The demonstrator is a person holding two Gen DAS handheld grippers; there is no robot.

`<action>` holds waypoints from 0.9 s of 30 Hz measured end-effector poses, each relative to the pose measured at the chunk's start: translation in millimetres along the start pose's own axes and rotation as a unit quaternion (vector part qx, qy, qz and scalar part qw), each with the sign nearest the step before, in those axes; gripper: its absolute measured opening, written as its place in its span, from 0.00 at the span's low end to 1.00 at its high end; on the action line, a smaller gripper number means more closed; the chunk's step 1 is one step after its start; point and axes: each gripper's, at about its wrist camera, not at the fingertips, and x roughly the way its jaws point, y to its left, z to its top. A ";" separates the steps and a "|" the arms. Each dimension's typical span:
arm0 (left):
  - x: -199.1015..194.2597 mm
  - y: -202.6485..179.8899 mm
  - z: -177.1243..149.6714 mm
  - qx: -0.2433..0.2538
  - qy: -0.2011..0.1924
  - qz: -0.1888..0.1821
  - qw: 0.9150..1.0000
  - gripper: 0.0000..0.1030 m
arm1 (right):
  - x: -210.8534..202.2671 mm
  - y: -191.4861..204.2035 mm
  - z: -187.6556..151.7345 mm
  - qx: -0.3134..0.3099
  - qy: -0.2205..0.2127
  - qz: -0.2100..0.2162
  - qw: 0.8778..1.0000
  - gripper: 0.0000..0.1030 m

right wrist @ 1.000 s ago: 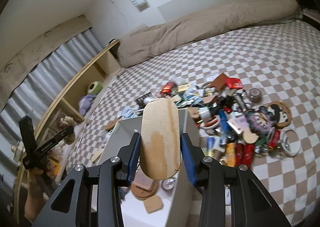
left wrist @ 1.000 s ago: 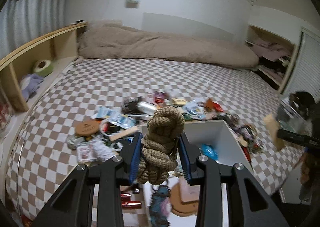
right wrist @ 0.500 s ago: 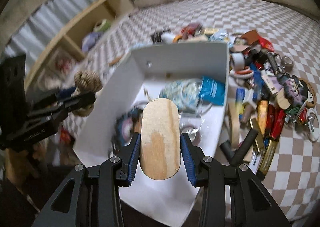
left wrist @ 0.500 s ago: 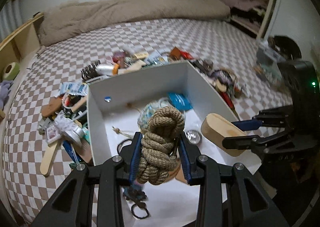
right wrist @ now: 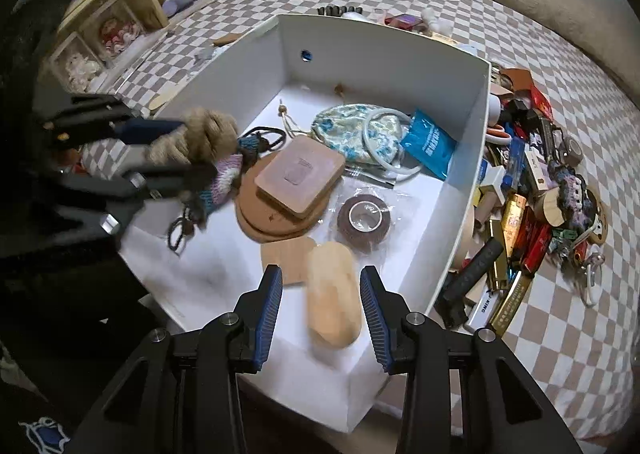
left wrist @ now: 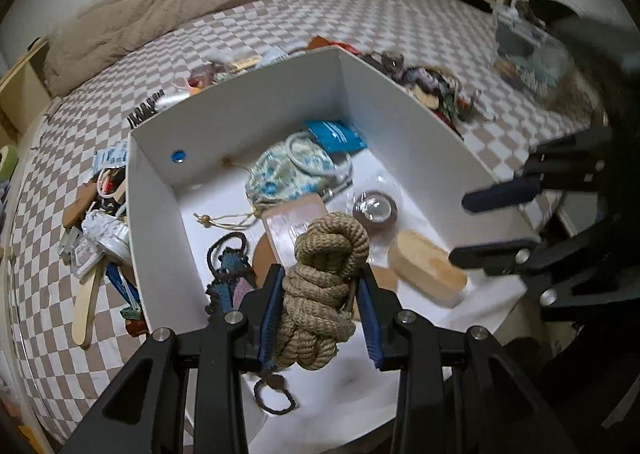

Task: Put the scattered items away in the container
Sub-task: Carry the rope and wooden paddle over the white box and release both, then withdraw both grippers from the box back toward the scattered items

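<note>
- Left gripper [left wrist: 322,308]: jaws clamped on a knotted rope bundle [left wrist: 326,286], held above the white box [left wrist: 156,222].
- Right gripper [right wrist: 320,304]: jaws apart, touching nothing; the oval wooden block [right wrist: 332,296] lies between them on the box floor.

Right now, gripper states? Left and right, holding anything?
Left gripper: closed on the rope bundle, over the white box.
Right gripper: open; the wooden block lies loose between the jaws.
</note>
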 end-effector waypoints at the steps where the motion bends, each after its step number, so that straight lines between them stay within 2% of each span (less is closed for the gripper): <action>1: 1.9 -1.0 -1.1 0.004 0.005 0.000 1.000 0.34 | -2.5 0.2 0.0 -0.002 -0.004 0.000 1.000 0.39; 8: 15.3 -3.4 -11.0 0.030 0.045 0.003 0.999 0.34 | -8.4 -4.3 2.2 0.006 -0.015 0.006 1.000 0.40; 12: 19.7 -1.2 -15.9 0.025 0.064 0.000 0.998 0.35 | -8.8 -5.9 1.6 0.010 -0.015 0.008 1.000 0.40; 18: 15.8 -1.6 -19.8 0.030 0.077 -0.004 0.997 0.36 | -10.7 -5.8 2.0 0.011 -0.015 0.016 1.000 0.40; 20: 14.7 -1.8 -21.6 0.035 0.083 -0.009 0.996 0.46 | -9.6 -5.4 1.9 0.011 -0.013 0.018 1.000 0.40; 22: 12.7 -1.6 -21.9 0.036 0.078 -0.006 0.996 0.51 | -8.1 -4.5 2.1 0.011 -0.010 0.020 1.000 0.40; 27: 9.4 1.0 -20.8 0.034 0.071 -0.007 0.997 0.51 | -5.3 -1.9 2.9 0.009 -0.006 0.025 1.000 0.40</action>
